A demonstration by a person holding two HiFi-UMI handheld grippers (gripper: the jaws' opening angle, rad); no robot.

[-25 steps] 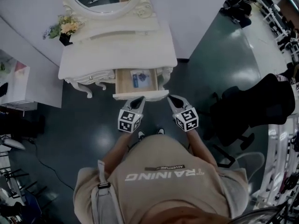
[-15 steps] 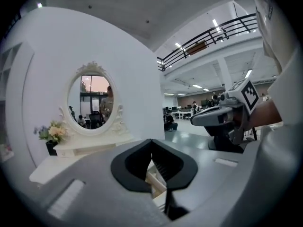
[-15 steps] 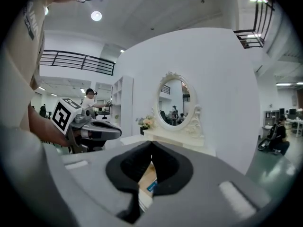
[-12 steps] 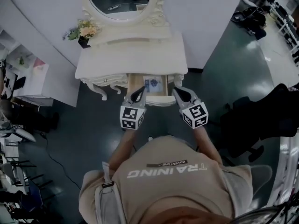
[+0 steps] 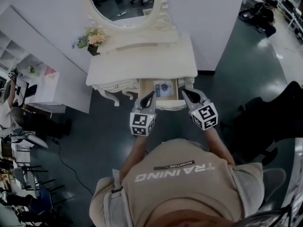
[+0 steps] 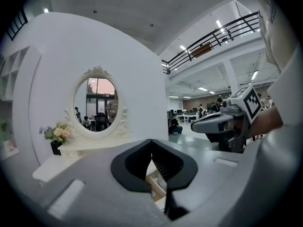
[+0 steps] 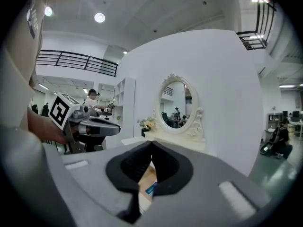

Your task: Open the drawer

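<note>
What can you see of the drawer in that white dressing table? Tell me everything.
The drawer stands pulled out of the front of the white dressing table, under the right part of its top. It has a white front panel and a pale, wood-look inside. A small blue and white card lies flat in it. The left gripper and right gripper hang by its front corners, apparently not touching.

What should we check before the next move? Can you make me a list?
1. Drawer pulled out: ok, it is open, with a blue card inside.
2. Left tool shut and empty: ok.
3. Right tool shut and empty: ok.
4. Tools off the drawer: ok, both appear to be held above its front edge.
5. Flowers upright on the table: ok.
</note>
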